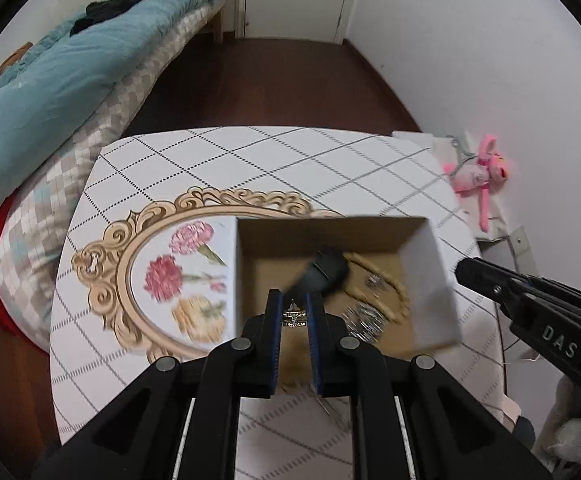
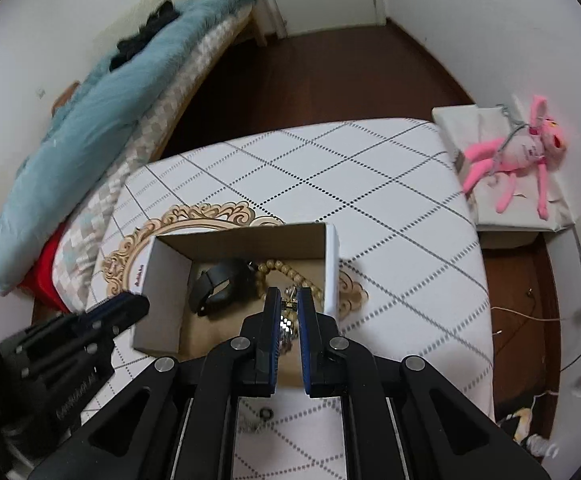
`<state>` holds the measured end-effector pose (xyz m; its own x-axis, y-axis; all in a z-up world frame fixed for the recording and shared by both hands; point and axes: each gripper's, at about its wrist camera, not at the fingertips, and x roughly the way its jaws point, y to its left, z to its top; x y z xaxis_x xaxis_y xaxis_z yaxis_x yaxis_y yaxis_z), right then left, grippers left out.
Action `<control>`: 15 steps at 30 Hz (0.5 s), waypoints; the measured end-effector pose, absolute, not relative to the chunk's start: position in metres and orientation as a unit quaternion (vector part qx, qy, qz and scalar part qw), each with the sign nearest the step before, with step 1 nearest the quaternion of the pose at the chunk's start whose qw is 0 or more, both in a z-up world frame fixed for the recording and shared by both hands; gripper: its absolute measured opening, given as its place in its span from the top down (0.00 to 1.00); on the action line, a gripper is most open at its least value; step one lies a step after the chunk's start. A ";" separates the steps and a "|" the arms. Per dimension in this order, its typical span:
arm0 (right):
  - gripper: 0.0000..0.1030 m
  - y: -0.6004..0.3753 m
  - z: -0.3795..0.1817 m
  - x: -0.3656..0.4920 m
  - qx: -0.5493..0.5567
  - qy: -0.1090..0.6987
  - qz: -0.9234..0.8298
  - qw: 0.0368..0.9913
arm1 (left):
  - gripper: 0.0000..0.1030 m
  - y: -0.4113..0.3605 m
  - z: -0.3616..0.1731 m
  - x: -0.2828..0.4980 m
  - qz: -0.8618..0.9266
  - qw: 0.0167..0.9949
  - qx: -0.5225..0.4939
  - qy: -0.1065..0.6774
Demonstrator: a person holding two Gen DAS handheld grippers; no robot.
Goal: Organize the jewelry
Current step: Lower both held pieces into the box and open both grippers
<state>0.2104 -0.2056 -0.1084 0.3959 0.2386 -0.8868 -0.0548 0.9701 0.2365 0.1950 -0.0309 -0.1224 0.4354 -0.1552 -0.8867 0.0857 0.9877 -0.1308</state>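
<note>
I've got both hand-held grippers over the box [image 2: 332,264] on the surface [image 2: 370,184]. My left hand-held gripper [image 1: 295,316] is clamped on a small sparkly ring [image 1: 295,317]; my right hand-held gripper [image 2: 289,312] is pinched on a silver chain piece [image 2: 286,326]. Inside the box lie a black band [image 2: 220,286] and beads [image 2: 286,270]. Risk now: the ring is tiny, so a jolt could pop it out past the box wall. The dangling chain could snag the beads if I let go low.

Two close wrist views, steeply downward, both over the open box [image 1: 430,280] [image 2: 332,264].
</note>
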 end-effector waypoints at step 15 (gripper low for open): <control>0.53 -0.192 -0.127 0.256 0.032 0.590 0.069 0.804 | 0.20 -0.016 -0.128 0.237 -0.018 0.834 -0.005 0.552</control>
<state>0.2557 -0.1924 -0.1265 0.2951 0.1478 -0.9440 -0.0729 0.9886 0.1319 0.2367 -0.0160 -0.1281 0.3907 -0.0348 -0.9198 0.0246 0.9993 -0.0274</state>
